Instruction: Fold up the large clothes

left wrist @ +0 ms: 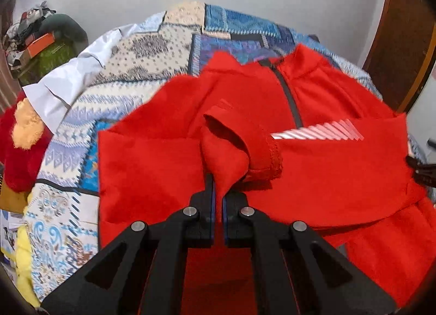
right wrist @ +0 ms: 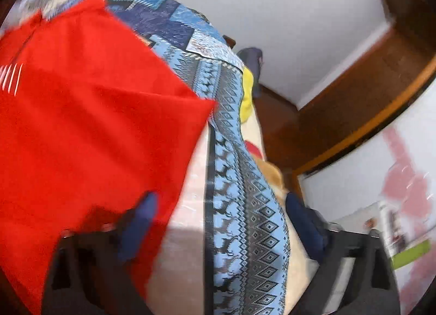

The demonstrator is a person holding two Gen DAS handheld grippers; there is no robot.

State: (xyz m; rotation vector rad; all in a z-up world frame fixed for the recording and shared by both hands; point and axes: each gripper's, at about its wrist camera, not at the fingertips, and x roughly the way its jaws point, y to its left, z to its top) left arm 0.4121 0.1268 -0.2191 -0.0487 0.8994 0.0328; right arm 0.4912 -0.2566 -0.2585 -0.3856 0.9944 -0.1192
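A large red fleece jacket (left wrist: 313, 167) with a dark zipper and white chest stripes lies on a patterned blue and cream bedspread (left wrist: 141, 66). My left gripper (left wrist: 218, 192) is shut on a red sleeve cuff (left wrist: 226, 156) and holds it over the jacket's body. In the right wrist view, which is blurred, my right gripper (right wrist: 220, 222) is open wide. Its left finger (right wrist: 141, 219) lies against the edge of the red jacket (right wrist: 90, 124); its right finger (right wrist: 308, 222) is over the bedspread (right wrist: 245, 206). The right gripper's tip shows at the right edge of the left wrist view (left wrist: 422, 170).
A red and tan plush toy (left wrist: 21, 140) lies at the bed's left edge. A cluttered pile with an orange box (left wrist: 38, 42) stands at the far left. A brown wooden door frame (left wrist: 403, 36) is at the right. A white wall is behind the bed.
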